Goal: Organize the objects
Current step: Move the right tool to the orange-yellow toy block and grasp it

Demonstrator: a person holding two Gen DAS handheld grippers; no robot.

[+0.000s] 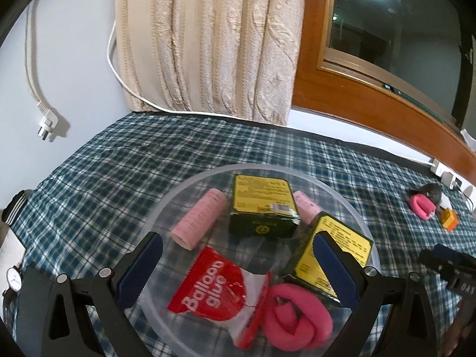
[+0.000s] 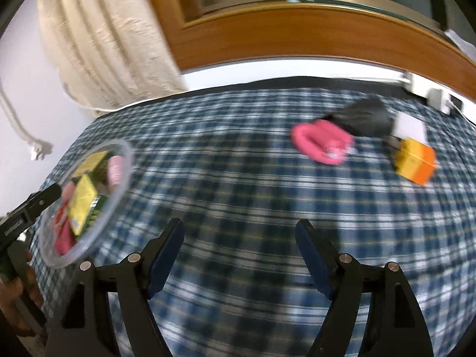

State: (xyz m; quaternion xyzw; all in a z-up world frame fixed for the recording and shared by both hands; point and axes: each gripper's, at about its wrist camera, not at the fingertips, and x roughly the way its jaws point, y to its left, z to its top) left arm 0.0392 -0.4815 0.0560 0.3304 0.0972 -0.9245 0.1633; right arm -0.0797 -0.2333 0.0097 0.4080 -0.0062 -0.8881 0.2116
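Both grippers' fingers apart, empty: left gripper (image 1: 236, 263) over the clear bowl (image 1: 342, 184); right gripper (image 2: 240, 255) faces the loose pink roll (image 2: 321, 142), likely next.

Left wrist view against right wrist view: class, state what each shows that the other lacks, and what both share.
Only the left wrist view shows the readable Balloon glue packet and a wristwatch. Only the right wrist view shows the clear bowl from outside. Both share the checked cloth, the loose pink foam roller and the orange-yellow box.
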